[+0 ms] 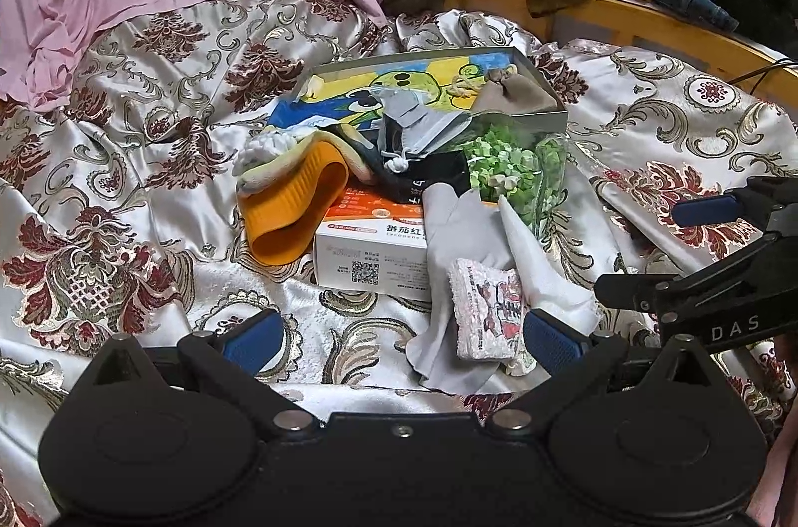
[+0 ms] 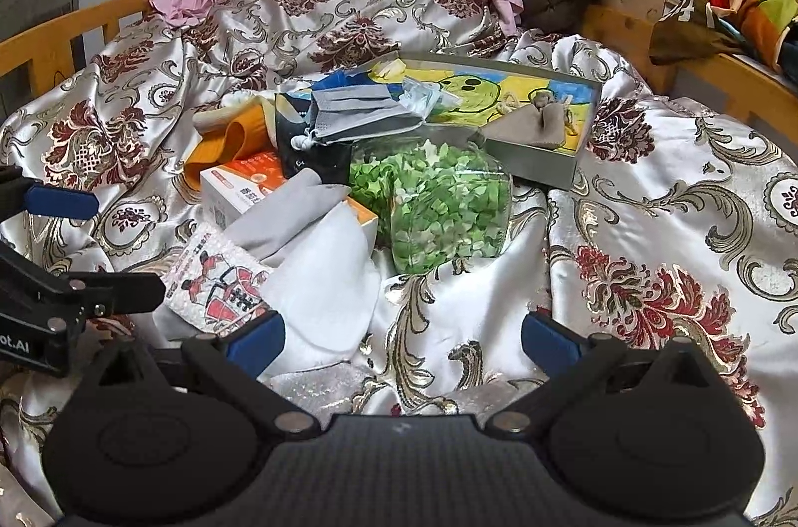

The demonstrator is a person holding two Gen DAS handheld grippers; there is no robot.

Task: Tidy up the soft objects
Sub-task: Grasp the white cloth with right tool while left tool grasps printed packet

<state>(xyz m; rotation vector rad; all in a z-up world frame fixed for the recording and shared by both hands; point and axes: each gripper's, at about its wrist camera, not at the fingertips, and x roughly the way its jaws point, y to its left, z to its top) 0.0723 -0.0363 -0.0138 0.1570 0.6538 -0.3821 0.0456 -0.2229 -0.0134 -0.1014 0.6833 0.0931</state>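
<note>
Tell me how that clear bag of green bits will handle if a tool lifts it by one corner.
The bag looks loosely filled with small pieces, so it would probably sag and its contents shift toward the low end. Its glossy film looks slippery, so a corner pinch may slide. It leans against the box and may slump when pulled.
</note>
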